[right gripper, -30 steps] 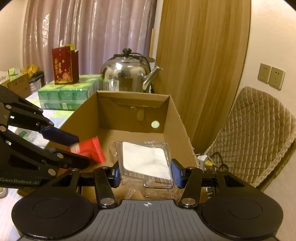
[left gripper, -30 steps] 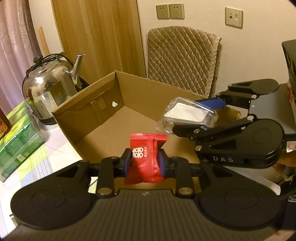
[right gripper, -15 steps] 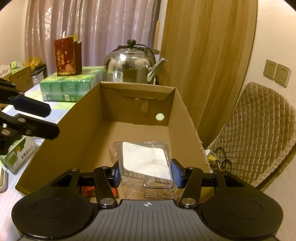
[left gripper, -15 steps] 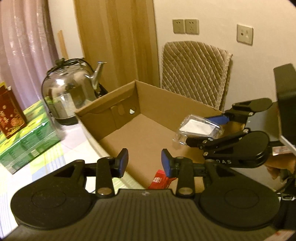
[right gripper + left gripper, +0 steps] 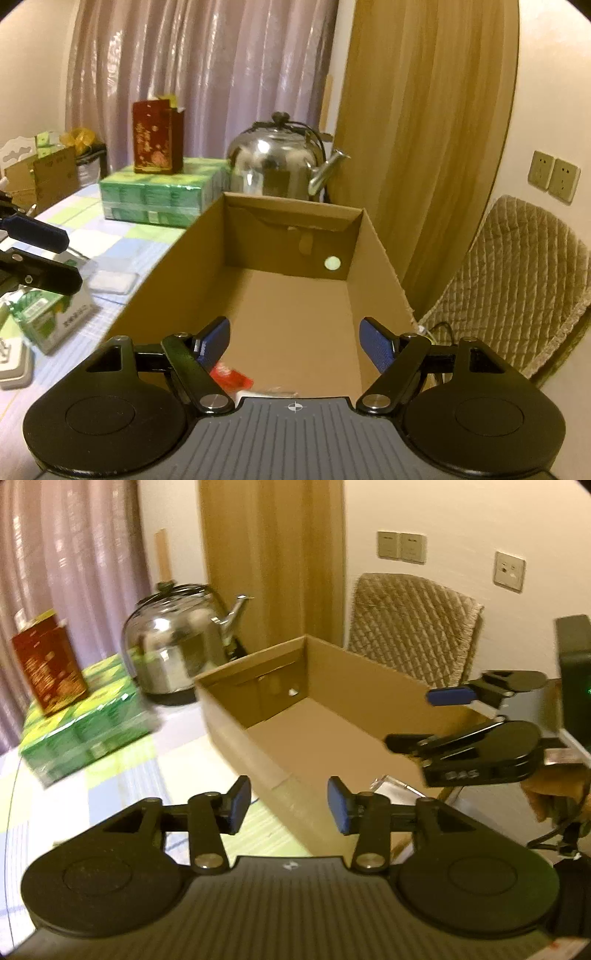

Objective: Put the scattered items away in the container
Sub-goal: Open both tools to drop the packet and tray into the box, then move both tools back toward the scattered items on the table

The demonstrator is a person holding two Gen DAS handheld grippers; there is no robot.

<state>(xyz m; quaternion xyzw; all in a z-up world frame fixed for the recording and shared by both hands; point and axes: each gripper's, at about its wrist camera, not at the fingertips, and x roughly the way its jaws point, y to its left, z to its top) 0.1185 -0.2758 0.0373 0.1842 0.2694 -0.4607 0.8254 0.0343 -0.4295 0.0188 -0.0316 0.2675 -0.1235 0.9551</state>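
The open cardboard box (image 5: 332,701) (image 5: 184,273) stands on the table. A red snack packet (image 5: 232,378) lies on its floor at the near end, and a clear plastic pack (image 5: 395,792) lies in it beside that. My left gripper (image 5: 288,808) is open and empty, over the box's near left wall. My right gripper (image 5: 295,345) is open and empty above the near end of the box; it also shows in the left wrist view (image 5: 424,718). The left gripper shows at the left of the right wrist view (image 5: 40,254).
A steel kettle (image 5: 177,657) (image 5: 277,170) stands behind the box. Green tissue packs (image 5: 88,727) (image 5: 162,199) carry a red carton (image 5: 157,138). A green-and-white box (image 5: 51,317), a clear lidded pack (image 5: 110,282) and a white tray (image 5: 11,363) lie left of the box. A quilted chair (image 5: 413,627) stands at right.
My left gripper opened and dropped the red packet into the box, then drew back to the left. My right gripper opened and let the clear pack fall into the box.
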